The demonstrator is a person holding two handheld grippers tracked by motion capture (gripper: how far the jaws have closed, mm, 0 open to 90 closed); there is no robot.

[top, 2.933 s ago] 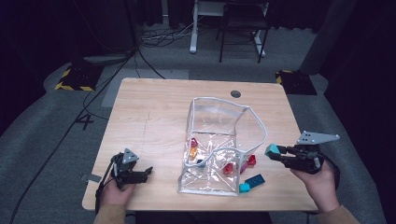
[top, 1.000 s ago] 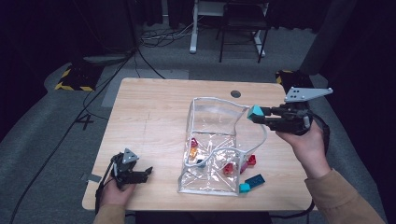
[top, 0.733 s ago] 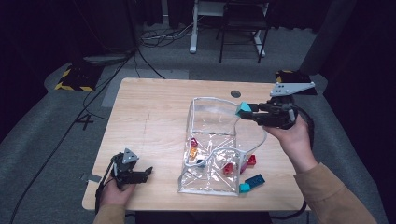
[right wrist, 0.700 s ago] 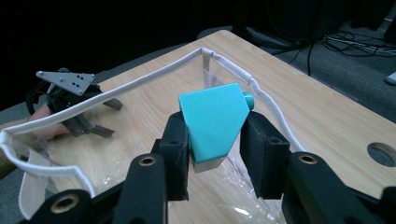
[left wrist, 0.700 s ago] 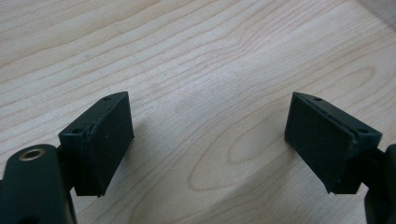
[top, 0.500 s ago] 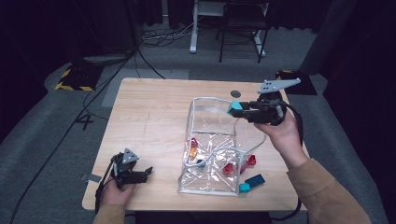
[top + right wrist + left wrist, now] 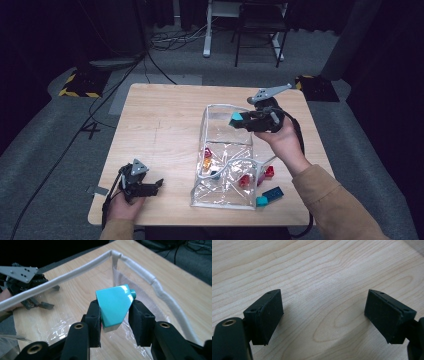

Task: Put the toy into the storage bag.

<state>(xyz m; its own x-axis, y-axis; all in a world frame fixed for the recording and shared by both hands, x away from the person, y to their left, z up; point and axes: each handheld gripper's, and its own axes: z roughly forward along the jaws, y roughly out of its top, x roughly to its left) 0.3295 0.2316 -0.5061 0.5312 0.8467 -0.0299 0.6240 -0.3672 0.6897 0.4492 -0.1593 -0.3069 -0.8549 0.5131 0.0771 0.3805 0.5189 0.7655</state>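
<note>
My right gripper (image 7: 115,315) has its two black jaws closed on a teal sloped brick (image 7: 115,307), which stands up between them with its stud toward the upper right of the right gripper view. In the high view that gripper (image 7: 239,120) sits right of centre, my right hand (image 7: 280,137) reaching in from the lower right, holding the brick (image 7: 236,117) over the far rim of the clear plastic bag (image 7: 225,190). Below it in the bag lie red and orange bricks (image 7: 245,180); a blue brick (image 7: 272,192) lies just outside the bag's lower right corner. My left gripper (image 7: 155,186) rests at the lower left on the wooden table (image 7: 165,120), jaws spread wide, holding nothing.
</note>
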